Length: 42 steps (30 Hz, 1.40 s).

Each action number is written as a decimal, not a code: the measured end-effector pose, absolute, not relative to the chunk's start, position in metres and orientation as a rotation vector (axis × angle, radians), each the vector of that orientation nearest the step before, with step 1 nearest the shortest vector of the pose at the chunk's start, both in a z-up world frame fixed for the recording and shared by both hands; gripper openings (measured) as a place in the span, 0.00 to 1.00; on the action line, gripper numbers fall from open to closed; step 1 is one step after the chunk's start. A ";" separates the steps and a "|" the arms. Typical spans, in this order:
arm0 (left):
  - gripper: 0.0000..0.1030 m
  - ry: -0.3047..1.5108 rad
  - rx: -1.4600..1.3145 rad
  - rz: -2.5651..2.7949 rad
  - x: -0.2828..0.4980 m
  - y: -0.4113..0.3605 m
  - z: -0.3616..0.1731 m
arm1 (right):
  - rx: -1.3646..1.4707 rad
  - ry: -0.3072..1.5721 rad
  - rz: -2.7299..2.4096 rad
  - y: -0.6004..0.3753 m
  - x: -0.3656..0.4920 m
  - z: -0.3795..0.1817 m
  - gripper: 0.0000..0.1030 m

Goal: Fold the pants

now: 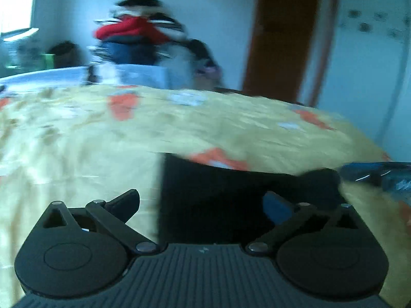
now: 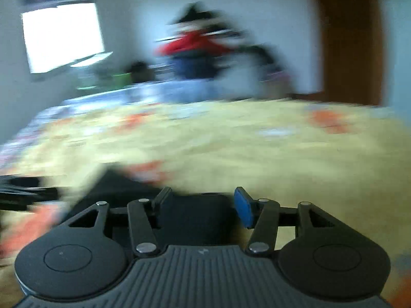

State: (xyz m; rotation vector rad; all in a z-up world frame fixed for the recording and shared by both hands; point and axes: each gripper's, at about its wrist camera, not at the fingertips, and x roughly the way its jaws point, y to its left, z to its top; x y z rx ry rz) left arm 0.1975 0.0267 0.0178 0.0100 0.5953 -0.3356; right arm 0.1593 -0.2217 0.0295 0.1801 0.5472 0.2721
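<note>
The left gripper (image 1: pixel 203 205) has its jaws wide apart, the right gripper (image 2: pixel 203 205) half apart; neither holds anything. The black pants (image 1: pixel 218 195) lie on the bed (image 1: pixel 77 141) just beyond both. Loose folds could slip open.

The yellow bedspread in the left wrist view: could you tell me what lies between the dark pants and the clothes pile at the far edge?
Only bare yellow bedspread with orange patches lies between the pants and the clothes pile.

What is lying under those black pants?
The black pants lie on a yellow bedspread with orange patches. It shows all round them; the part directly beneath is covered, so nothing else can be seen there.
</note>
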 end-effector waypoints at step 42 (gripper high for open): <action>1.00 0.701 0.075 -0.074 0.129 0.027 -0.023 | -0.155 0.594 0.093 -0.121 0.088 -0.018 0.87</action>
